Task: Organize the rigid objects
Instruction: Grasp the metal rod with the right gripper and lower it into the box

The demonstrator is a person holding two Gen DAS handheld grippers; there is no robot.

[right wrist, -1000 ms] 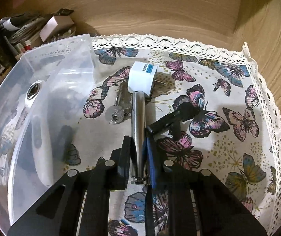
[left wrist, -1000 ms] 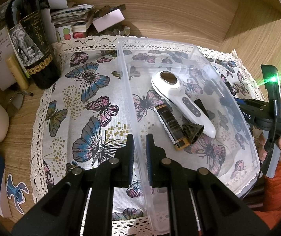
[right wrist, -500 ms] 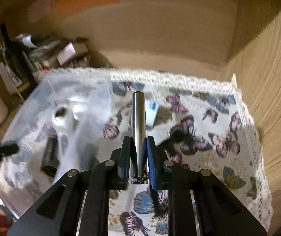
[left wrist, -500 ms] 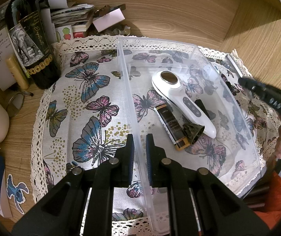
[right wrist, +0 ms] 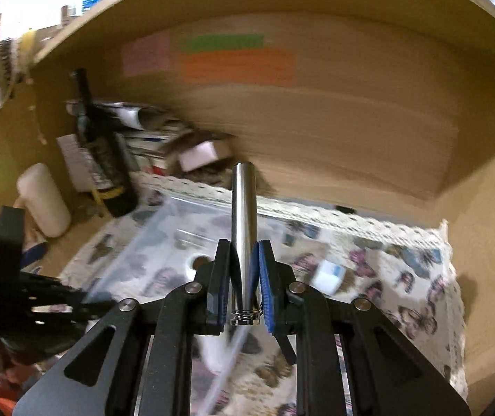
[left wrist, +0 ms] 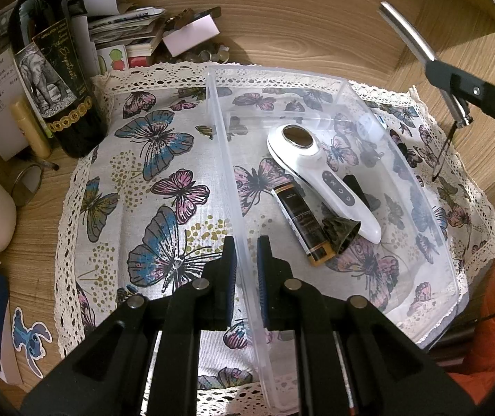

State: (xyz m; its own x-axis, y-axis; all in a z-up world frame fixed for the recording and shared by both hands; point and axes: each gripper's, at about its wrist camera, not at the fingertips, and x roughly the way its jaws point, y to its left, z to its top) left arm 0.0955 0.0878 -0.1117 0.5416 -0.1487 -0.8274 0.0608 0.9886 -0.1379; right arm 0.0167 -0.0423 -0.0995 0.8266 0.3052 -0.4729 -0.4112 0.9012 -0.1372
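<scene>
Steel cylindrical metal tube (right wrist: 244, 228) sits clamped in the right gripper (right wrist: 244, 277); the left gripper (left wrist: 245, 270) pinches the clear plastic bin's wall (left wrist: 233, 187).

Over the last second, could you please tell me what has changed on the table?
The right gripper, shut on the metal tube, lifted it off the butterfly cloth and now holds it in the air beside the clear plastic bin. Nothing was released. The left gripper stayed clamped on the bin's wall, and the bin's contents did not move.

Right wrist view blurred: white box (right wrist: 329, 275) on cloth (right wrist: 403, 277) unreadable. Bin (left wrist: 403, 159) near corner hidden behind left gripper (left wrist: 245, 260).
</scene>
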